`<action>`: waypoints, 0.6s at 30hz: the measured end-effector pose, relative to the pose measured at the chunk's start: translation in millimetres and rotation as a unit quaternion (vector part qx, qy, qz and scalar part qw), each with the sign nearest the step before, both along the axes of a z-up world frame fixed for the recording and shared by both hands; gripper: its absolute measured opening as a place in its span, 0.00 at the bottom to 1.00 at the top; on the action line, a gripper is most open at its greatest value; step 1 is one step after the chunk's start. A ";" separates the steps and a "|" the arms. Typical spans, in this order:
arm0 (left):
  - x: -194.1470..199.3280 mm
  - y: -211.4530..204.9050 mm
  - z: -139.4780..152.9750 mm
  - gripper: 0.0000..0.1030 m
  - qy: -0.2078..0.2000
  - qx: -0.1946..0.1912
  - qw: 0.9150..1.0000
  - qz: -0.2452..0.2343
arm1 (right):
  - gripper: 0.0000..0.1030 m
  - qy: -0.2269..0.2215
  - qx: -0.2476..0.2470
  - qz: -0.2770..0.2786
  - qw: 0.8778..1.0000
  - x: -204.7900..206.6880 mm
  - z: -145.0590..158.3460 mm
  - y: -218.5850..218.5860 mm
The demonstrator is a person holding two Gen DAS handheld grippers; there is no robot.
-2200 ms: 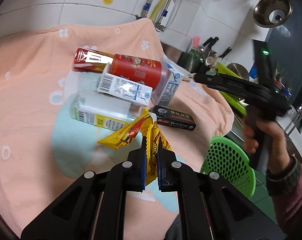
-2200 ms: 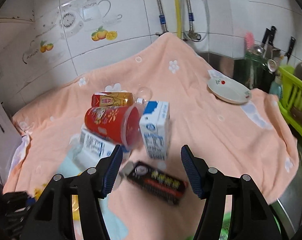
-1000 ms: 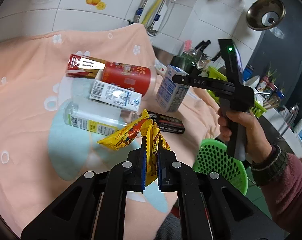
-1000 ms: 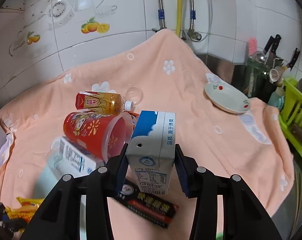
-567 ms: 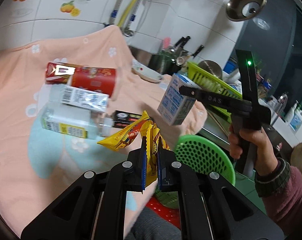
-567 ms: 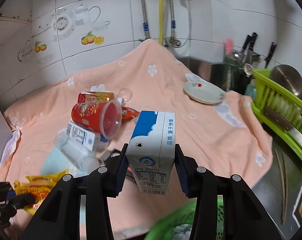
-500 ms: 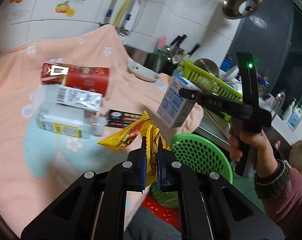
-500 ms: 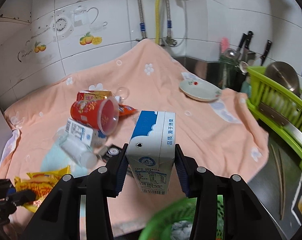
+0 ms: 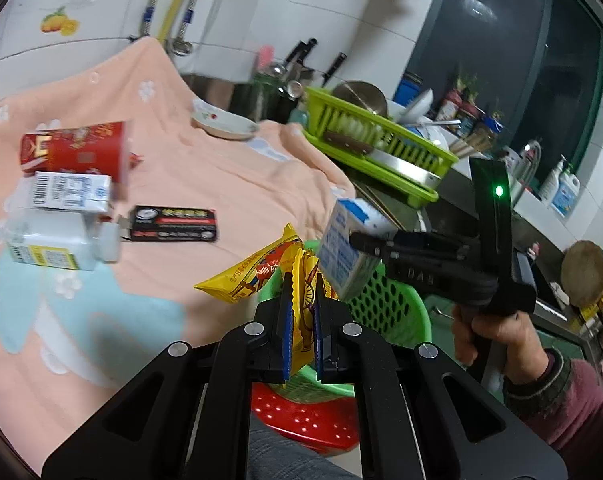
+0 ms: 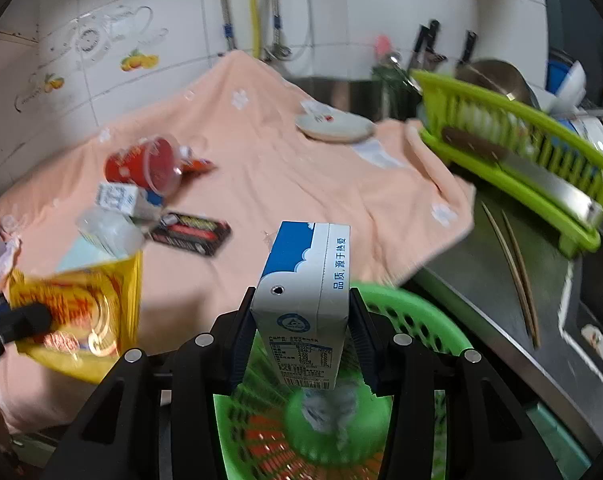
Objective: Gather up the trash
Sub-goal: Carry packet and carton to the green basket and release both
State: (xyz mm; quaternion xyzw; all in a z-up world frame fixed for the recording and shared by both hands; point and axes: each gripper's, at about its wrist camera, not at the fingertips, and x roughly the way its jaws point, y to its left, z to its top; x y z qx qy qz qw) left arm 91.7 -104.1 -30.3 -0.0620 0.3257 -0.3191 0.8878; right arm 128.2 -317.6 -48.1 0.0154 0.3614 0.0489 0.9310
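My left gripper (image 9: 301, 312) is shut on a yellow snack wrapper (image 9: 257, 272), held at the counter's edge above the green perforated trash basket (image 9: 385, 312). My right gripper (image 10: 301, 336) is shut on a blue-and-white milk carton (image 10: 305, 292), held upright over the same basket (image 10: 417, 320); crumpled white trash lies inside. The carton also shows in the left wrist view (image 9: 345, 248), and the wrapper in the right wrist view (image 10: 81, 312). On the peach towel (image 9: 229, 176) lie a red cup (image 9: 77, 152), a small carton (image 9: 71, 192), a clear bottle (image 9: 53, 240) and a black box (image 9: 171, 224).
A white dish (image 10: 333, 126) sits at the towel's far side. A lime dish rack (image 10: 517, 156) with dishes stands right on the steel counter, chopsticks (image 10: 517, 268) beside it. A red stool (image 9: 301, 416) is under the basket. Knives and pipes line the tiled wall.
Both grippers swung right, off the towel, to above the green basket. The right gripper closed on the milk carton about a second ago and carried it along. The left still holds the wrapper.
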 end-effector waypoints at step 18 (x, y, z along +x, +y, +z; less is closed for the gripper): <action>6.1 -69.3 -24.6 0.07 0.028 0.036 0.997 -0.062 | 0.46 0.037 0.004 -0.064 0.997 -40.4 -49.8 -59.0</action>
